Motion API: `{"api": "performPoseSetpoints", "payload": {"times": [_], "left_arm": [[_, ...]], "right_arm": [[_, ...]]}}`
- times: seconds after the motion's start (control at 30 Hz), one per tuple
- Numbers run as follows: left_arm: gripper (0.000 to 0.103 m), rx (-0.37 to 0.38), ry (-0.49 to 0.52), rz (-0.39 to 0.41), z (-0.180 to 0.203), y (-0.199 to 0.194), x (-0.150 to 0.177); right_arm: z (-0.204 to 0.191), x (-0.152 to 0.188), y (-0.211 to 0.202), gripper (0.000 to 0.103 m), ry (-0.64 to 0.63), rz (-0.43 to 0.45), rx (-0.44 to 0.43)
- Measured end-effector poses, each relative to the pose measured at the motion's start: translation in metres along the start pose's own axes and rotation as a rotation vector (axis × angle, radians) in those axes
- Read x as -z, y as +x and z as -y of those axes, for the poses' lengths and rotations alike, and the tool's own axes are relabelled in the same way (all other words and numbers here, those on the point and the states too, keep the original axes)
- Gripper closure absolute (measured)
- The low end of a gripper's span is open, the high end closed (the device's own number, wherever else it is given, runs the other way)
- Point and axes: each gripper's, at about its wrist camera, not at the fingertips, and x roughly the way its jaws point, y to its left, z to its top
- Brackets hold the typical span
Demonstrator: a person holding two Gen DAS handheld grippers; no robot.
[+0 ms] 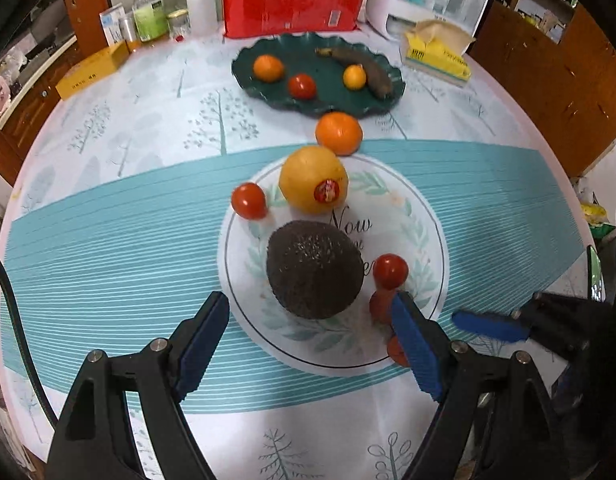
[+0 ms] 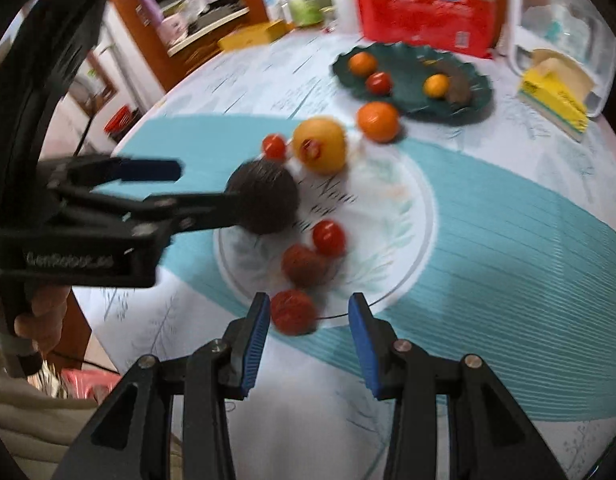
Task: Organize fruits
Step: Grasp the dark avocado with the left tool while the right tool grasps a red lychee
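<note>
left gripper (image 1: 308, 332): jaws wide, empty, avocado (image 1: 313, 268) just ahead | right gripper (image 2: 308, 320): part-open, nothing held, red fruit (image 2: 294, 311) between fingers

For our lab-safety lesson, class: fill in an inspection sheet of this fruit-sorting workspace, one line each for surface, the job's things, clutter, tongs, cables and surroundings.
Surface: round table under a teal-and-white printed cloth.
Job's things: green plate holds an orange, a tomato, a small yellow fruit and a brown banana; loose on the cloth: avocado, yellow grapefruit, orange, small red fruits.
Clutter: red package, bottles, yellow box, tissue box at the far edge.
Tongs: left tongs open, straddling the avocado's near side; right tongs open beside a red fruit.
Cables: black cable at the left edge.
Surroundings: wooden cabinets.
</note>
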Motion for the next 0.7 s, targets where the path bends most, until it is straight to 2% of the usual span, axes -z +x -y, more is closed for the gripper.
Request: {"api": "performPoseSetpoints", "payload": {"times": [0.23, 0.37, 0.57, 0.7], "left_arm": [[0.021, 0.005, -0.013, -0.015, 0.004, 0.021, -0.007], [0.021, -0.001, -0.015, -0.015, 0.006, 0.029, -0.011], [0.022, -0.005, -0.021, -0.019, 0.008, 0.040, -0.016], [0.031, -0.007, -0.027, -0.034, 0.008, 0.048, -0.018]], "right_arm": [[-0.011, 0.007, 0.028, 0.062, -0.036, -0.033, 0.016], [-0.012, 0.009, 0.033, 0.071, -0.042, -0.032, 0.024], [-0.009, 0.010, 0.032, 0.072, -0.042, -0.027, 0.014], [-0.007, 0.010, 0.032, 0.072, -0.037, -0.030, 0.004]]}}
